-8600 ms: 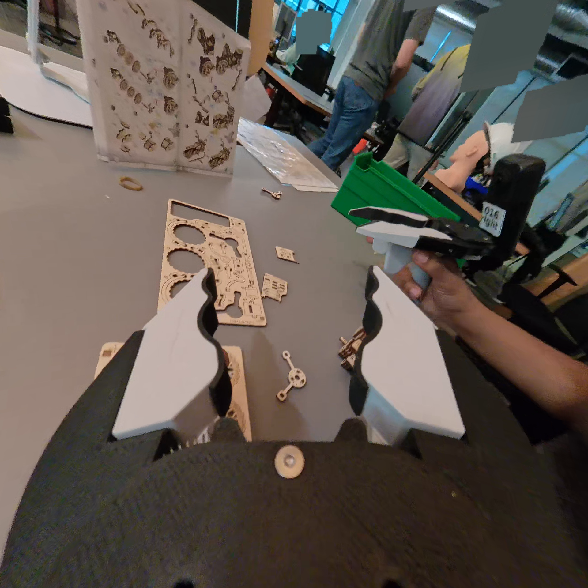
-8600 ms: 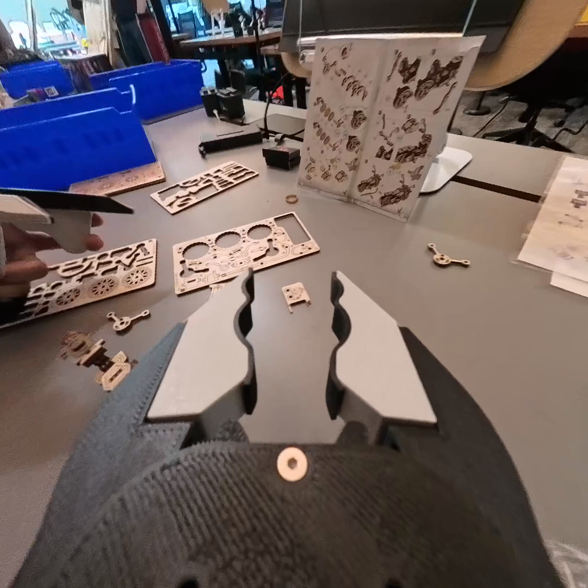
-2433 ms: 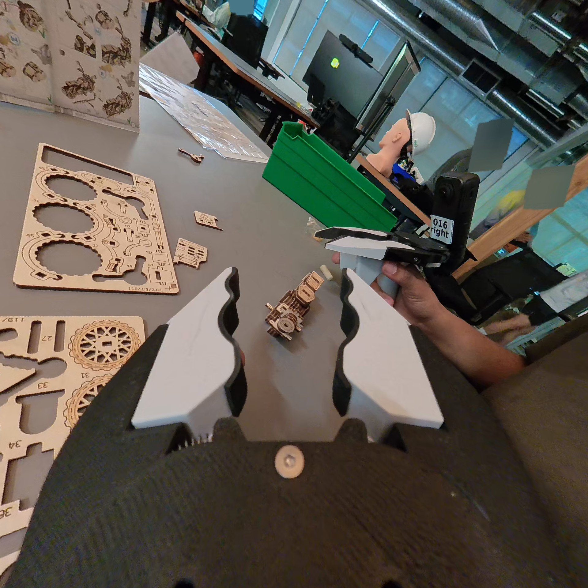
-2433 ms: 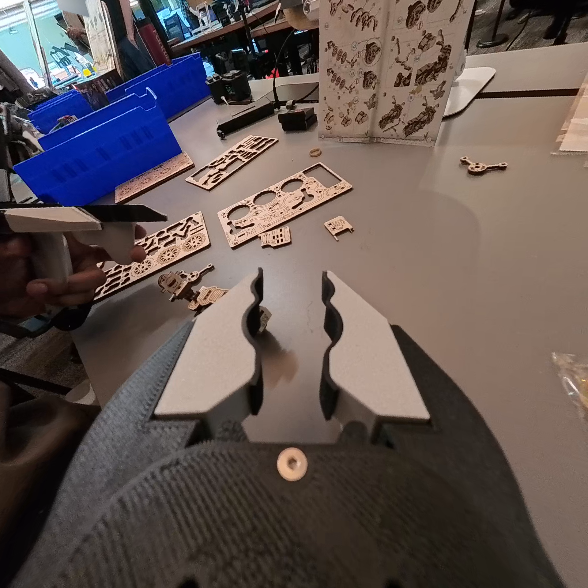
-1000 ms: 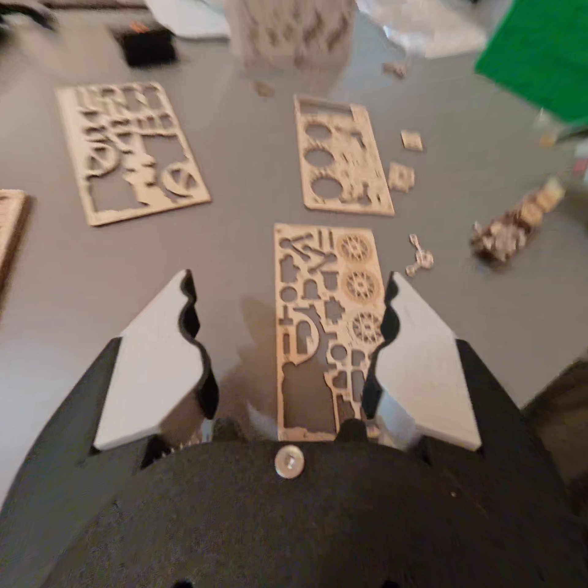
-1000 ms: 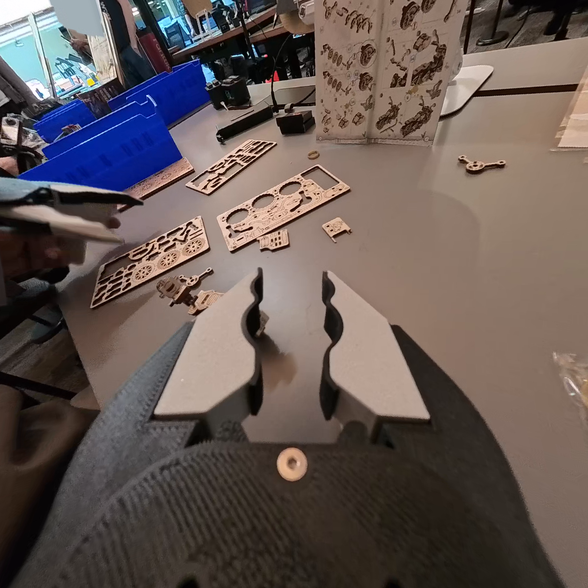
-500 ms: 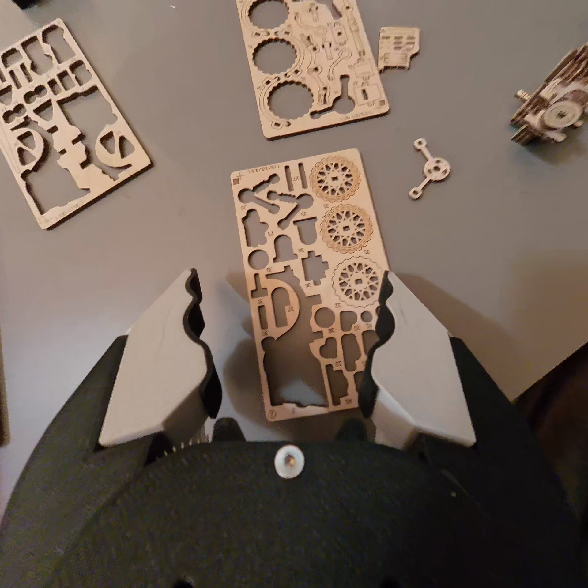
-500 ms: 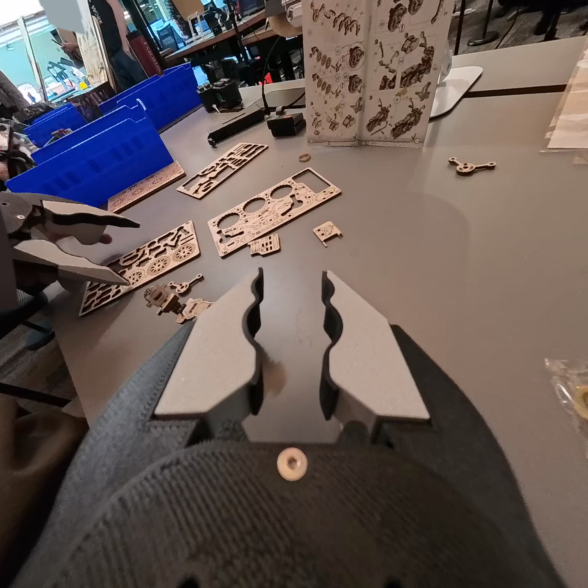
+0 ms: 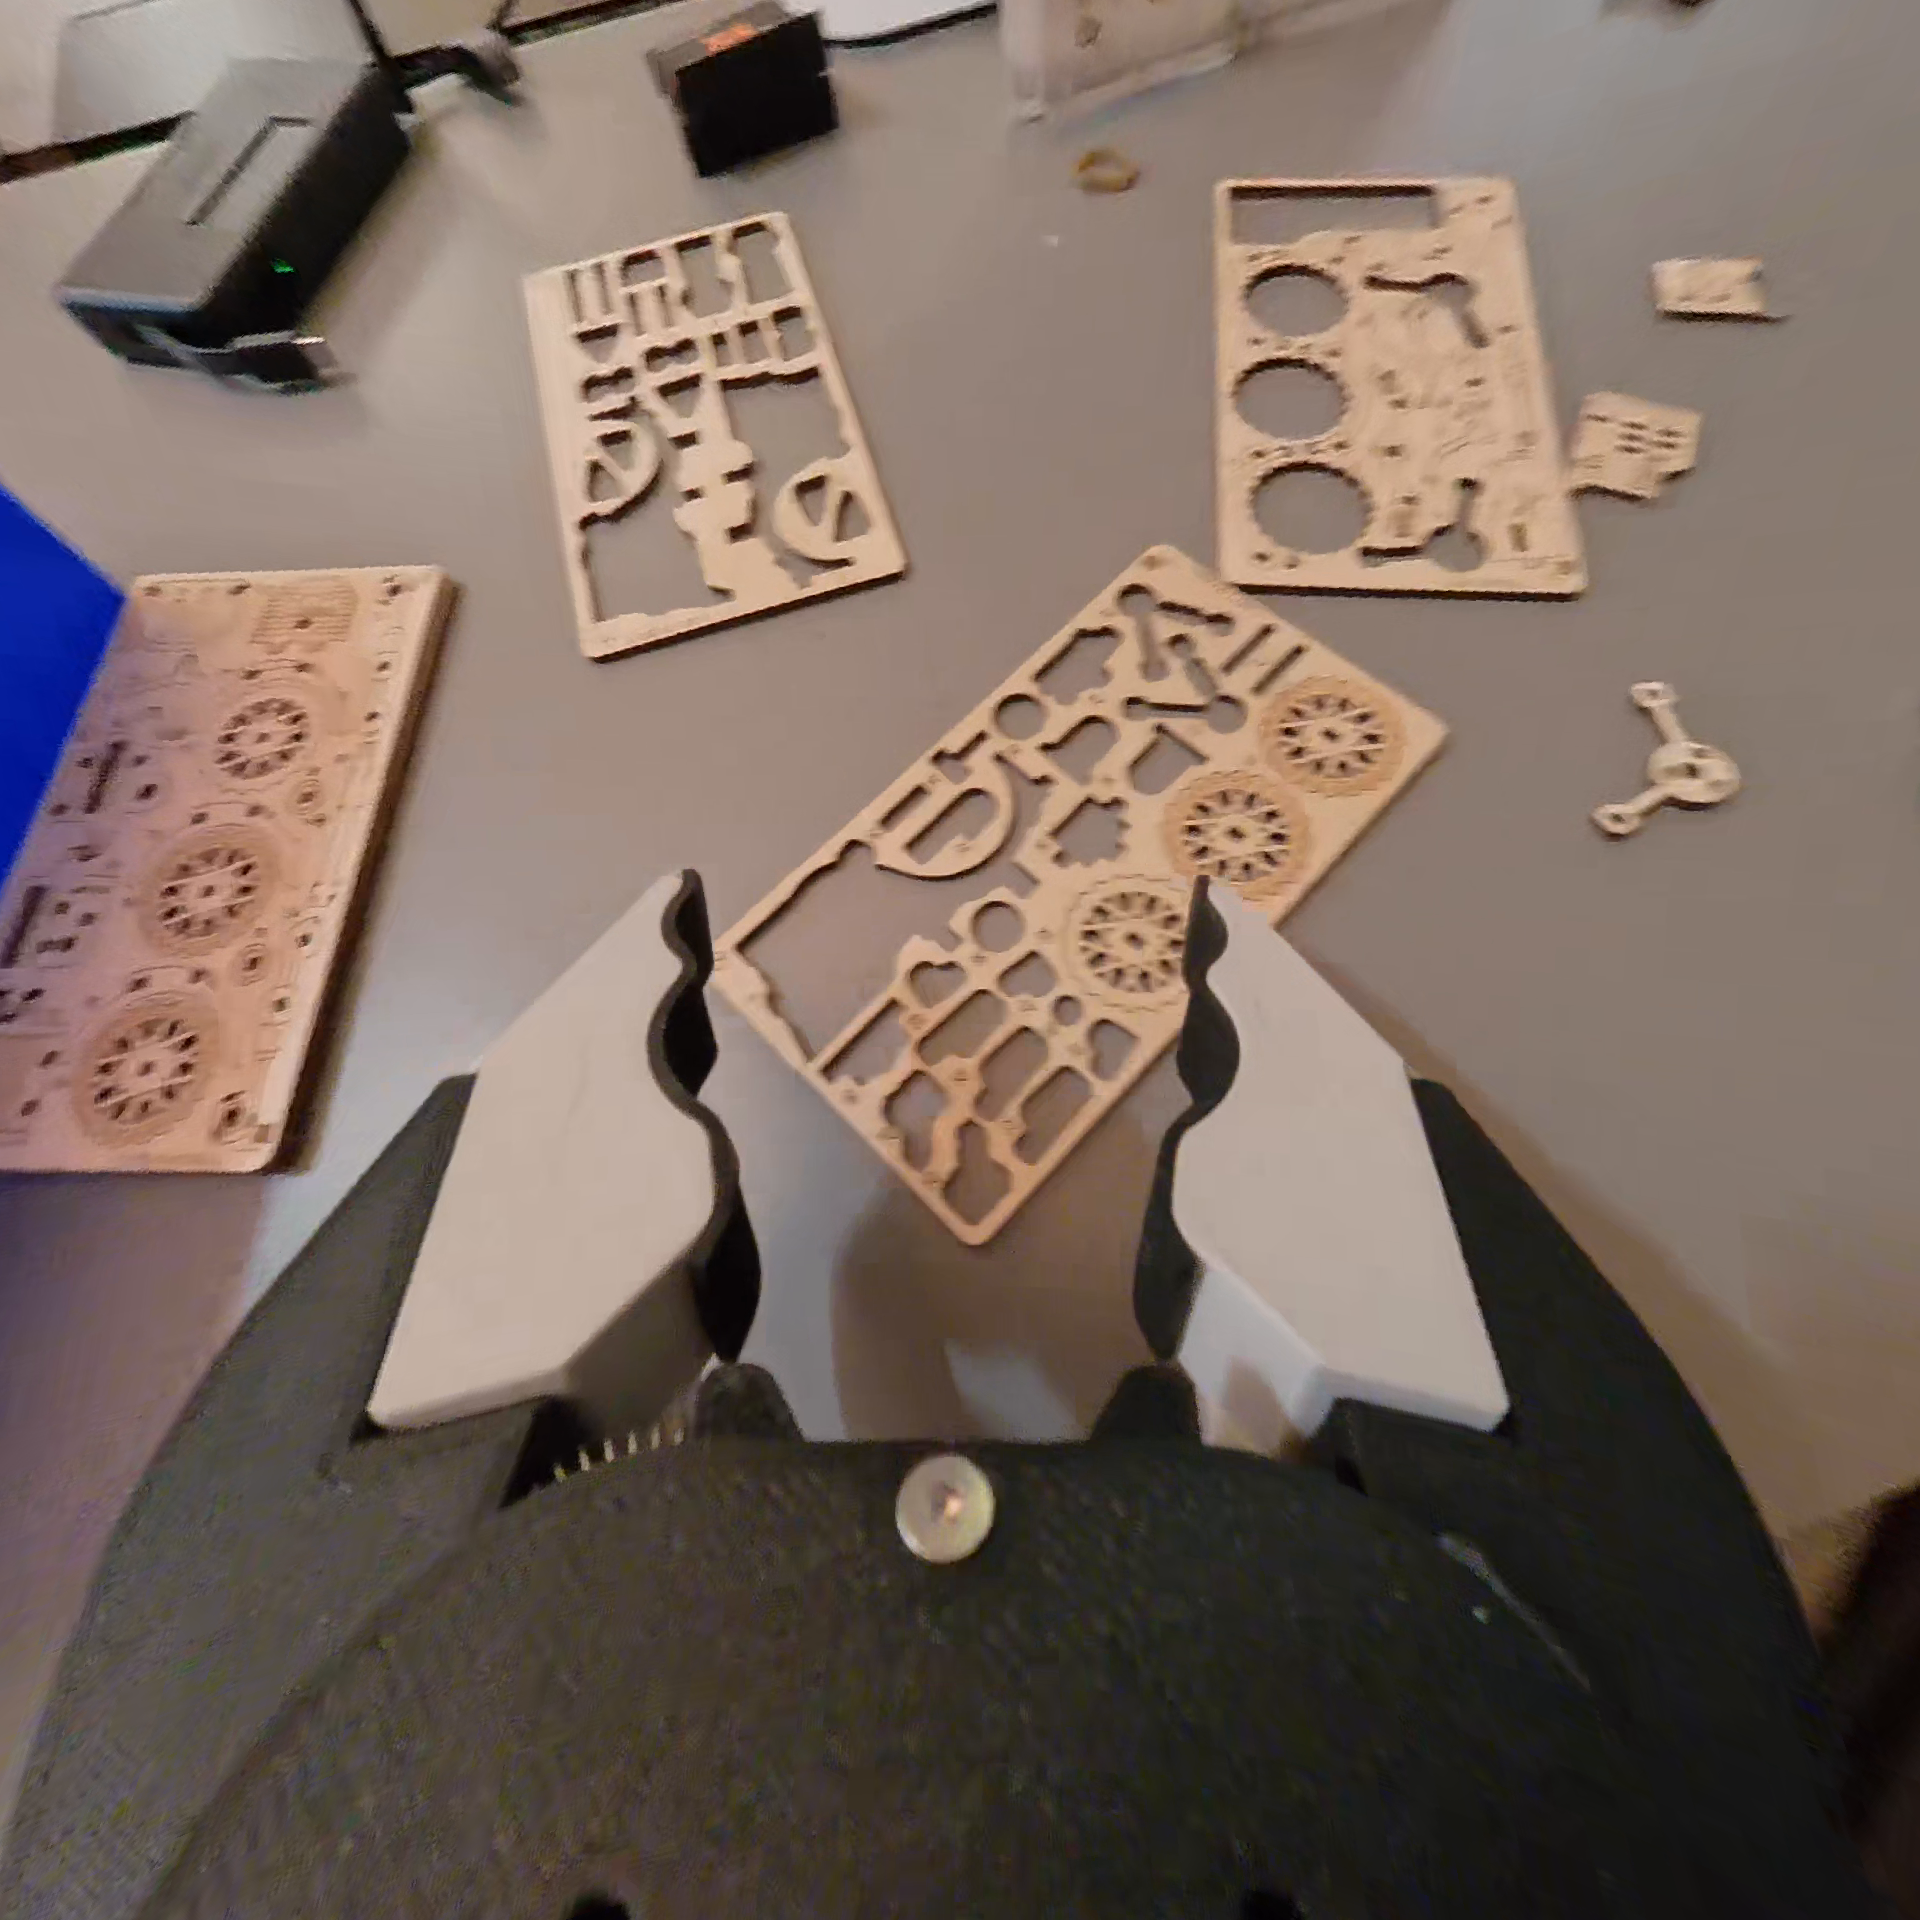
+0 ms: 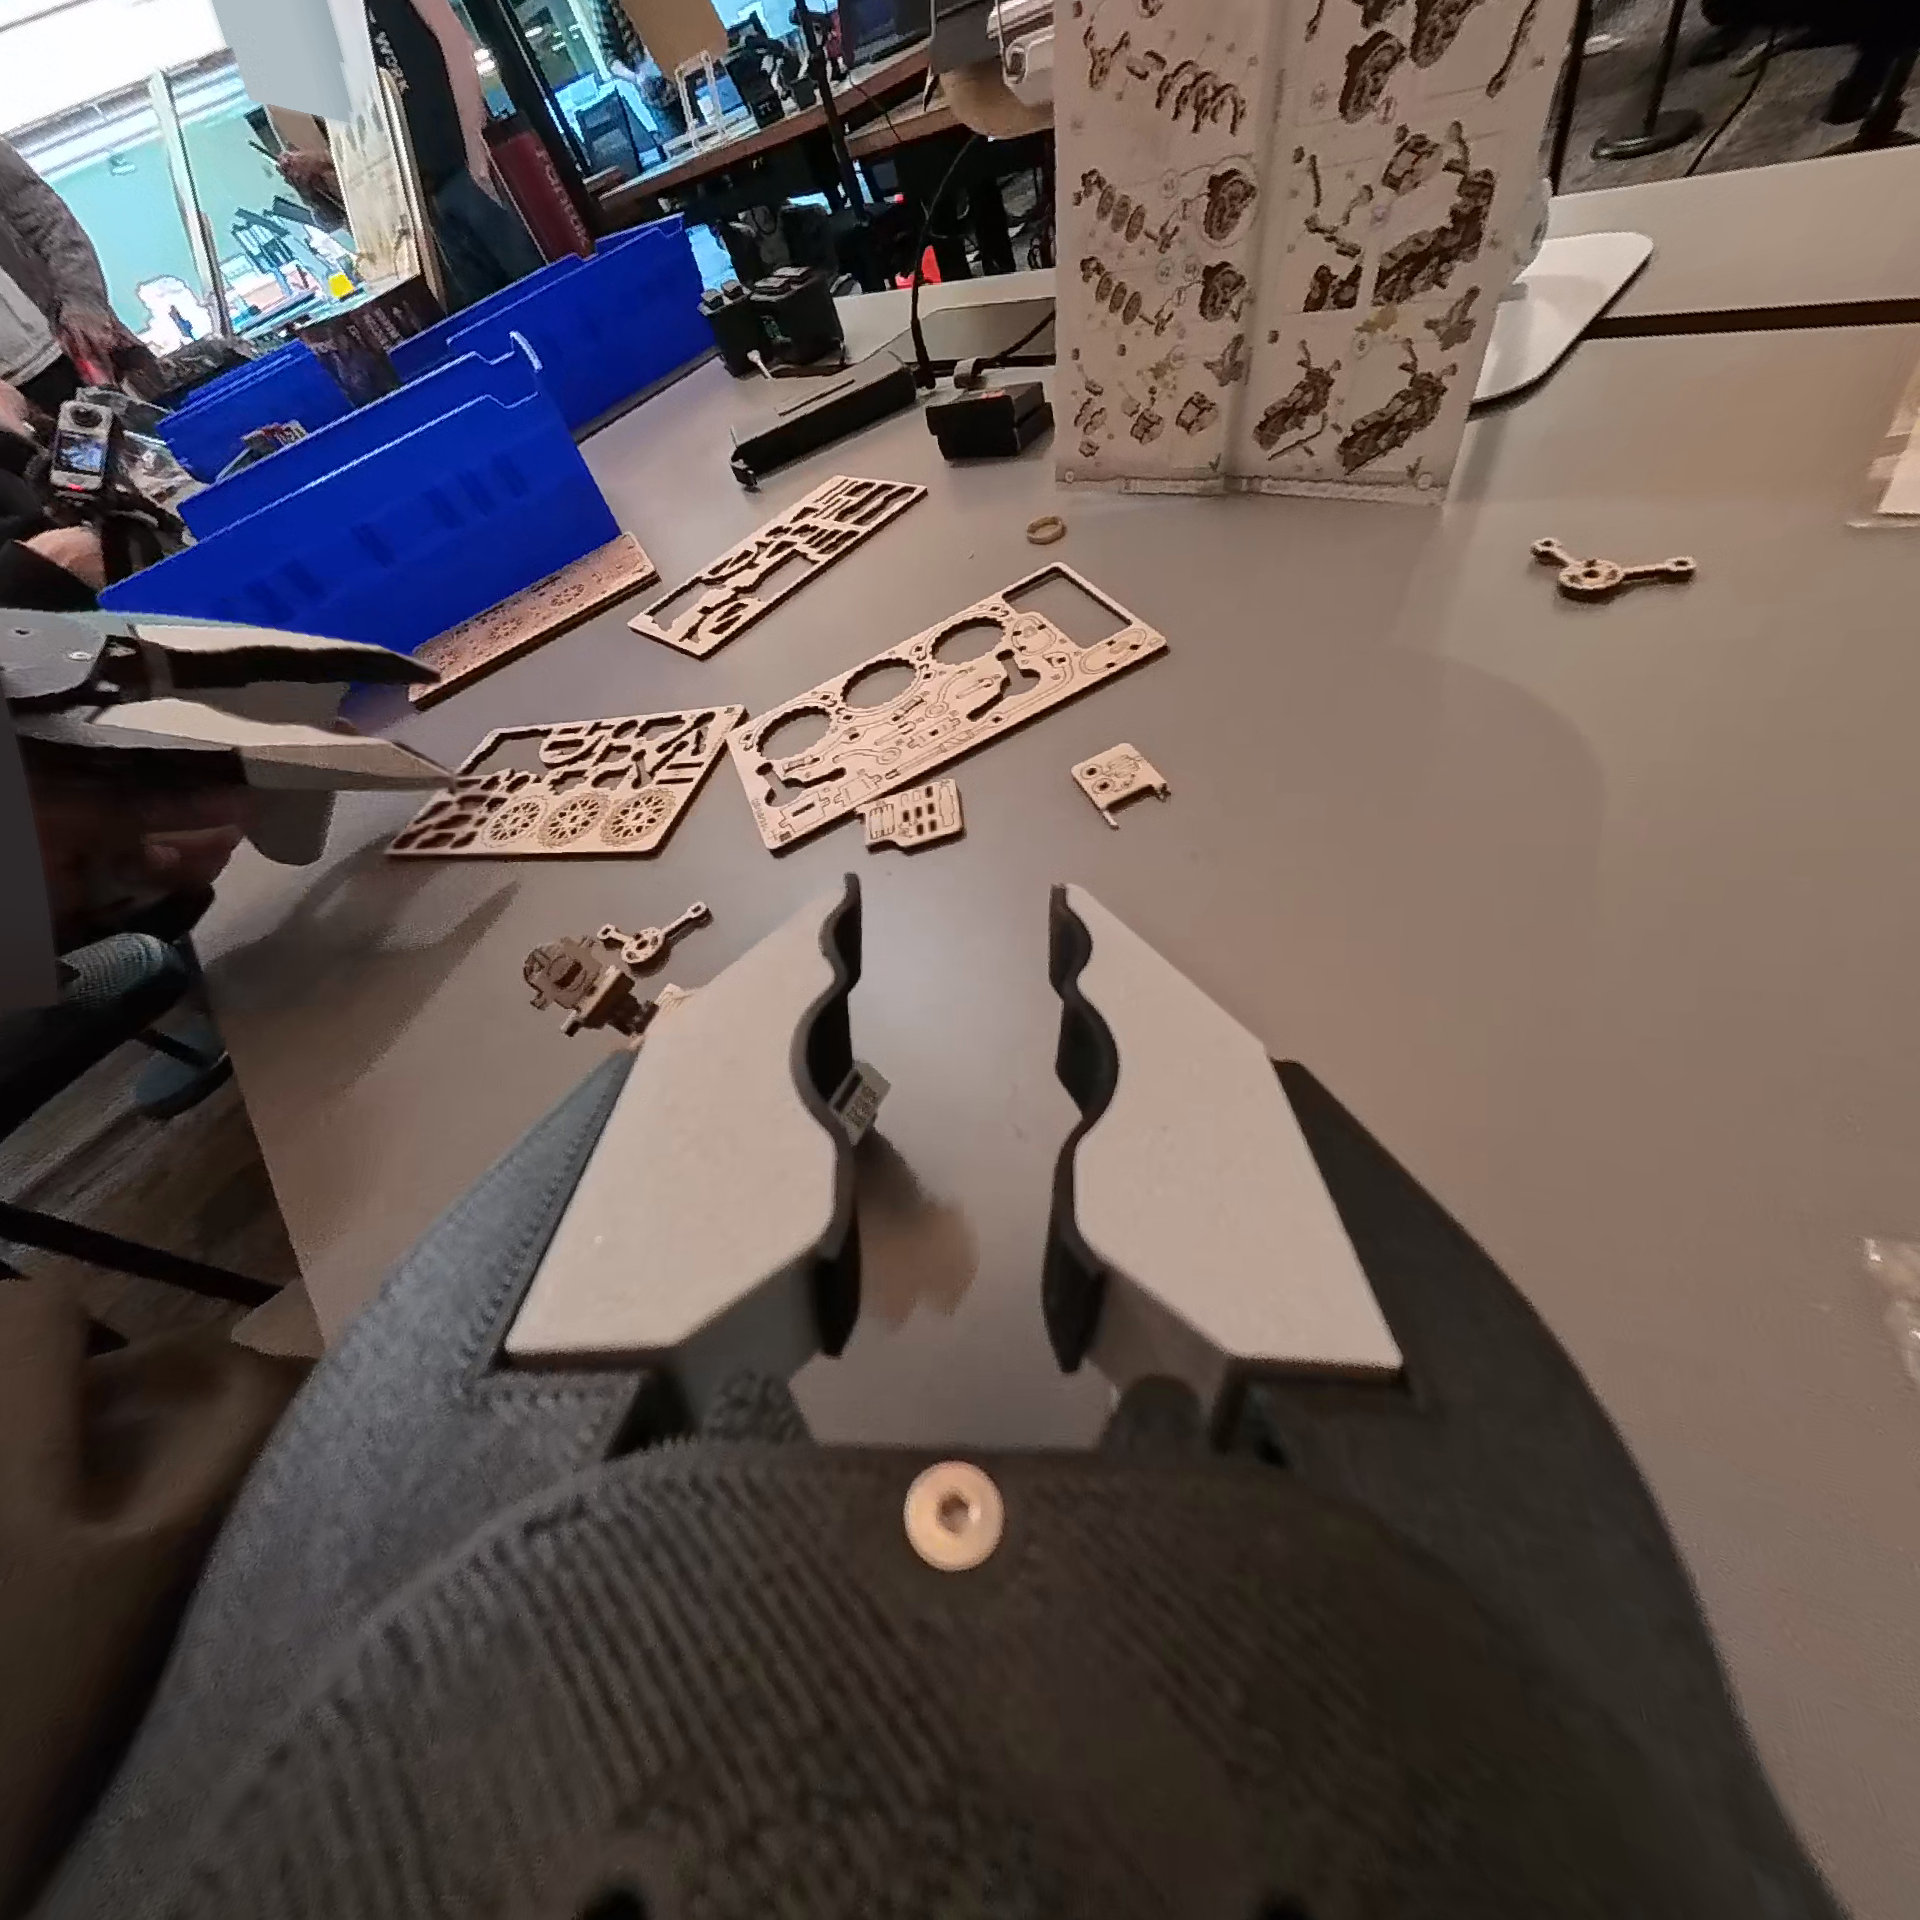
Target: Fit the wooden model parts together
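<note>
Grey counter (image 9: 1039, 343) fills both views, strewn with laser-cut wooden sheets. Directly ahead of the left gripper (image 9: 940, 904), between and just beyond its fingertips, lies a gear sheet (image 9: 1081, 883), turned at a slant, three spoked wheels still in it. That gripper is spread wide and holds nothing; it hangs above the sheet's near end. Farther ahead sit a cut-out sheet (image 9: 717, 436) to the left and a ring sheet (image 9: 1392, 395) to the right. Off its left side lies a stack of sheets (image 9: 197, 862); off its right, a small link piece (image 9: 1668, 774).

The right gripper (image 10: 954, 899) is partly spread, a moderate gap between its fingers, with nothing between them. Just left of its left finger sits the small assembled model (image 10: 582, 982), beside a link piece. The gear sheet (image 10: 566, 784) lies ahead and to its left, with the left gripper (image 10: 416, 717) hovering at the sheet's far-left end. An instruction sheet (image 10: 1278, 249) stands upright well ahead.
</note>
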{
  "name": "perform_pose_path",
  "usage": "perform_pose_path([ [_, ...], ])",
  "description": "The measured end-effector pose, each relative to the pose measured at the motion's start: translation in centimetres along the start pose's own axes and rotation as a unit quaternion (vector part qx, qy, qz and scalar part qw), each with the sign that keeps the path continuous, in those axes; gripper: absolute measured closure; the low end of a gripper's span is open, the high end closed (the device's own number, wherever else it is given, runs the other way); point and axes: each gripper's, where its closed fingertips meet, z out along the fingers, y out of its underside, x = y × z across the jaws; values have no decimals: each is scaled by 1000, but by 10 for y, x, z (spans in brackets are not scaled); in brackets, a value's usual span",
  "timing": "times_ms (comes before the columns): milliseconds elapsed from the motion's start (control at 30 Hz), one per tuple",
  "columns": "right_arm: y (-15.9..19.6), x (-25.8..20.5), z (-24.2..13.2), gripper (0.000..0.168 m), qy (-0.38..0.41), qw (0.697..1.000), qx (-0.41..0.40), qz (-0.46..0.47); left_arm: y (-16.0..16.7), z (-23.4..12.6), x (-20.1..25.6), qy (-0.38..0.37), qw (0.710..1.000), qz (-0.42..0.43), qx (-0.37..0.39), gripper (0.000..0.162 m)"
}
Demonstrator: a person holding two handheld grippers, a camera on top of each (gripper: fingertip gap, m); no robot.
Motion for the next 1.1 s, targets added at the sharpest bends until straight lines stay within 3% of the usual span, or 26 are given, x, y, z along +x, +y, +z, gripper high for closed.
perform_pose_path([
  [267,0,-5,5,133,-9,1000,-3,-3,-2,12,55,32,999,38,-1,77],
  [400,0,-6,4,133,-10,1000,-3,-2,-7,16,74,53,996,68,20,70],
  [567,0,-7,3,133,-10,1000,-2,-2,-18,16,100,119,992,26,42,71],
  [667,0,-7,1,133,-11,1000,0,-2,-26,16,113,163,985,-38,53,93],
  [767,0,-7,1,133,-13,1000,0,0,-31,21,115,182,977,-96,49,102],
  [967,-1,-10,1,133,-18,1000,2,1,-36,57,87,83,995,-56,16,113],
  [1100,-1,-9,0,133,-15,1000,3,-2,-26,65,106,134,988,-72,-32,127],
])
